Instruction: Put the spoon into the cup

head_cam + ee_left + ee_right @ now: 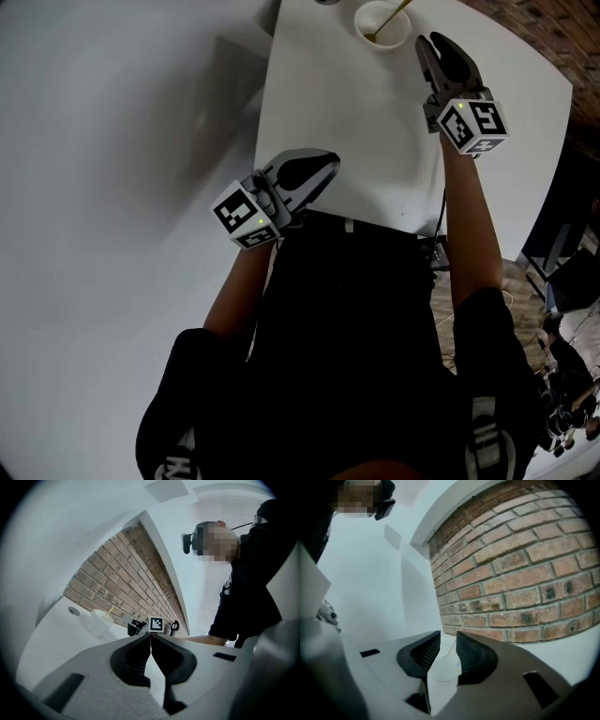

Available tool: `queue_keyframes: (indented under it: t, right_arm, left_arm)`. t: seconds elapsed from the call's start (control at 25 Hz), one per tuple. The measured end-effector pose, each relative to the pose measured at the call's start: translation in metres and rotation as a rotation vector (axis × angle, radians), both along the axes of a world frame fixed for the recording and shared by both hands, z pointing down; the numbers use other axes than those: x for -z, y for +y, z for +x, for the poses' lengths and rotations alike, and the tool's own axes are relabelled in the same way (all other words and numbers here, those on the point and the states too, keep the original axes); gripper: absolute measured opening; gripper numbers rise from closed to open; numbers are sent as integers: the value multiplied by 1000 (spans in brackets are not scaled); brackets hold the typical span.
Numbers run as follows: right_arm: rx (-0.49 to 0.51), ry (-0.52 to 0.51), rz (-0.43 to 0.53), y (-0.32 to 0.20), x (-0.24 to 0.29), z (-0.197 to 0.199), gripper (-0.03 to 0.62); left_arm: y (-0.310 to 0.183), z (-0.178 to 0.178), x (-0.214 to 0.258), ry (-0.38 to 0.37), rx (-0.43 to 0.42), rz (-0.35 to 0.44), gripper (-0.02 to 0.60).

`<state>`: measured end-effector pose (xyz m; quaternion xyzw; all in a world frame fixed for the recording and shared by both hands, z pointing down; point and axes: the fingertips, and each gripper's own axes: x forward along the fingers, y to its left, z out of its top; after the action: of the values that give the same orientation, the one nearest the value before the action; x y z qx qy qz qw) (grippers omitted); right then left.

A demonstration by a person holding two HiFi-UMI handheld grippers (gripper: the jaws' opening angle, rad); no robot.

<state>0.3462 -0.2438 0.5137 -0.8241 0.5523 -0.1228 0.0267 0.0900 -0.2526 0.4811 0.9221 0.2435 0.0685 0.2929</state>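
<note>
A white cup [382, 22] stands at the far side of the white table [356, 112], with a thin golden spoon [394, 16] leaning inside it. My right gripper [424, 41] hovers just right of the cup. Its jaws are open by a narrow gap with nothing between them. The right gripper view shows the cup [442, 666] through that gap [448, 639], beyond the tips. Near the table's front edge, my left gripper [330, 167] is shut and empty. From the left gripper [150, 637] view, the cup [98, 622] and spoon [109, 612] sit far off to the left.
A brick wall [520, 573] runs behind the table. A small round fitting [73, 611] sits in the tabletop left of the cup. Dark gear [135, 627] lies by the wall beyond the table. The person's body in black [375, 347] stands against the table's front edge.
</note>
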Motion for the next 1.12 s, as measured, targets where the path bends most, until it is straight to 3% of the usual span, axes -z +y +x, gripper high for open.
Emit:
queue_keyframes:
  t: [0.16, 0.32, 0.6, 0.84, 1.12]
  right_arm:
    - [61, 166, 1, 17, 56, -36, 51]
    - [97, 320, 41, 38, 138, -67, 14]
    - [142, 461, 150, 95, 255, -157, 6]
    - [162, 440, 191, 151, 282, -230, 6]
    - [234, 365, 88, 214, 256, -284, 6]
  left_arm:
    - [0, -9, 19, 58, -19, 32, 17]
    - [2, -5, 51, 169, -57, 70, 17]
    - [18, -27, 116, 315, -118, 119, 17]
    - [25, -43, 154, 412, -181, 154, 17]
    - [50, -60, 171, 421, -195, 179, 17]
